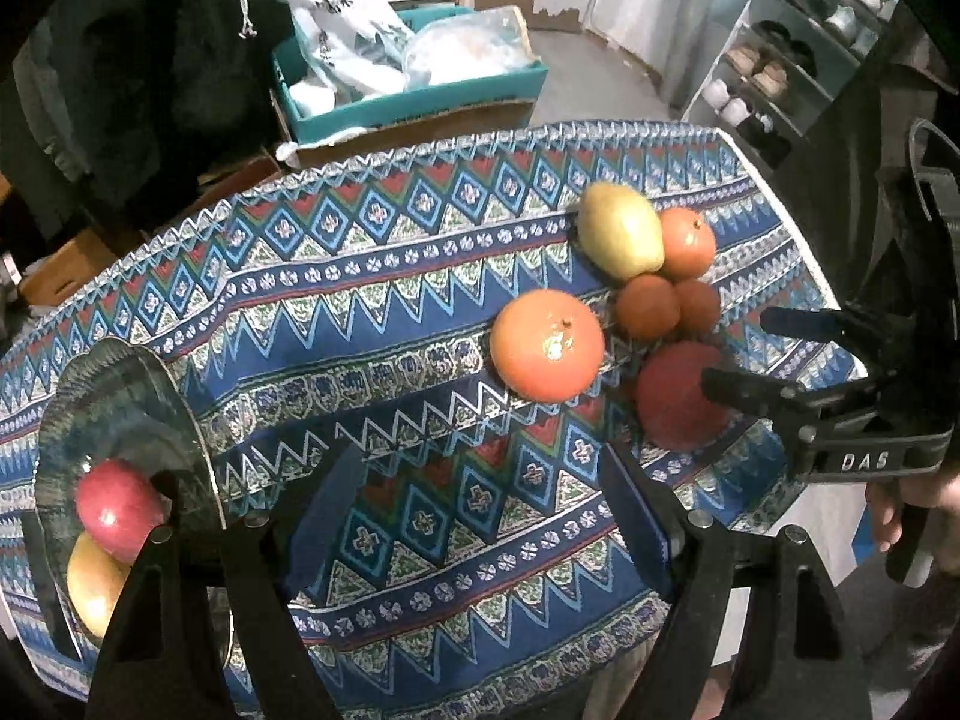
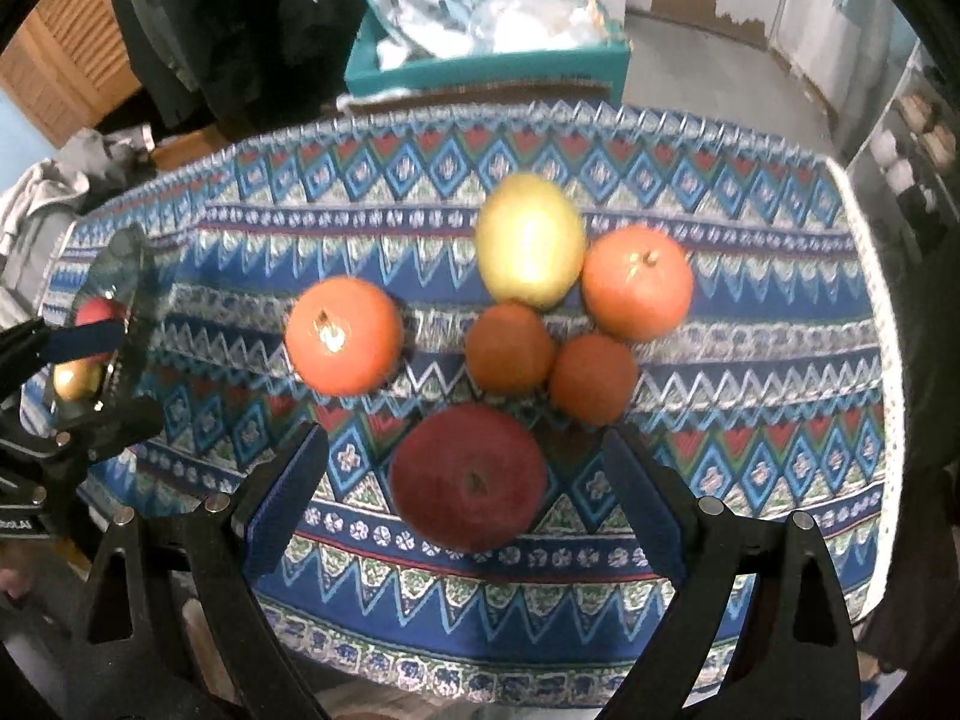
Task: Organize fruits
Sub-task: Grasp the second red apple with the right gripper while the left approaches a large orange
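Table: a patterned blue tablecloth (image 2: 750, 468) covers it; the fruit lies on the cloth.
Right gripper (image 2: 468, 510): jaws apart, nothing between the pads; the red apple (image 2: 468, 480) lies on the cloth in the gap between the fingers, and the pads do not touch it.
Left gripper (image 1: 480, 516): jaws apart over bare cloth, nothing held.
Fruit cluster: from the red apple, two small oranges (image 2: 510, 348) touch each other at 12 to 1 o'clock; the yellow-green pear (image 2: 531, 240) sits beyond them at 12 o'clock.
Larger oranges: one (image 2: 637, 283) just beside the pear at its 3 o'clock; the other (image 2: 343, 343) stands apart at 10 o'clock from the red apple.
Glass plate (image 1: 120, 396): well apart from the cluster, at 9 o'clock in the left wrist view.
On the plate: a red apple (image 1: 117, 507) and a yellow fruit (image 1: 93, 582), touching each other.
Background: a teal box (image 1: 420, 102) with bags beyond the table at 12 o'clock.
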Tool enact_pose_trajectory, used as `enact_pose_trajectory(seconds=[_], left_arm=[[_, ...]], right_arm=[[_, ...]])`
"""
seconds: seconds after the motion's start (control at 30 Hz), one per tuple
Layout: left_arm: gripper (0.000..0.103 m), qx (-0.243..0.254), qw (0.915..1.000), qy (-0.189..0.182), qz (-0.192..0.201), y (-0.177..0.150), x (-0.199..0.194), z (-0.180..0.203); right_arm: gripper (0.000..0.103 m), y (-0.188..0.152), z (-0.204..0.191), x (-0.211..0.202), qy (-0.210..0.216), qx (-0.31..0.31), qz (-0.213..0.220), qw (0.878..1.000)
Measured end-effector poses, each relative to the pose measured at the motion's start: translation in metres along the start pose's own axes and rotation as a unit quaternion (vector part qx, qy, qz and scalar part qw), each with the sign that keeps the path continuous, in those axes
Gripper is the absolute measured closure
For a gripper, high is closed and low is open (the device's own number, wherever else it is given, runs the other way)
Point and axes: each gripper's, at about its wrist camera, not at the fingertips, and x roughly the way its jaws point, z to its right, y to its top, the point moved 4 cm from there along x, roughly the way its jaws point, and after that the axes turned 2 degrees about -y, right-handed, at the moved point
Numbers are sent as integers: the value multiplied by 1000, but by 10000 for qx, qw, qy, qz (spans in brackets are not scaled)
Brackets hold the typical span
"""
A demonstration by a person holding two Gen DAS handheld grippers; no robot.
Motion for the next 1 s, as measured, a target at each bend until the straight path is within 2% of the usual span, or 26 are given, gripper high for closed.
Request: enact_pose_trajectory(seconds=[0.4, 0.47, 0.53, 0.77, 1.0], left_arm=[[21, 9, 9997, -38, -230, -4, 22, 2], [21, 33, 9997, -44, -242, -4, 23, 4], [21, 56, 9997, -57, -247, -3, 24, 7], [21, 25, 9997, -191, -172, 13, 24, 16], [21, -55, 9994, -248, -231, 27, 40, 22]], right_arm=[[11, -17, 0, 49, -261, -217, -529, 9980], [14, -16, -1, 53, -220, -238, -477, 9983], [26, -16, -3, 56, -74, -218, -475, 9986], [26, -16, -6, 57, -54, -168, -469, 9987], [26, -9, 21, 26, -35, 238, -65, 9997]])
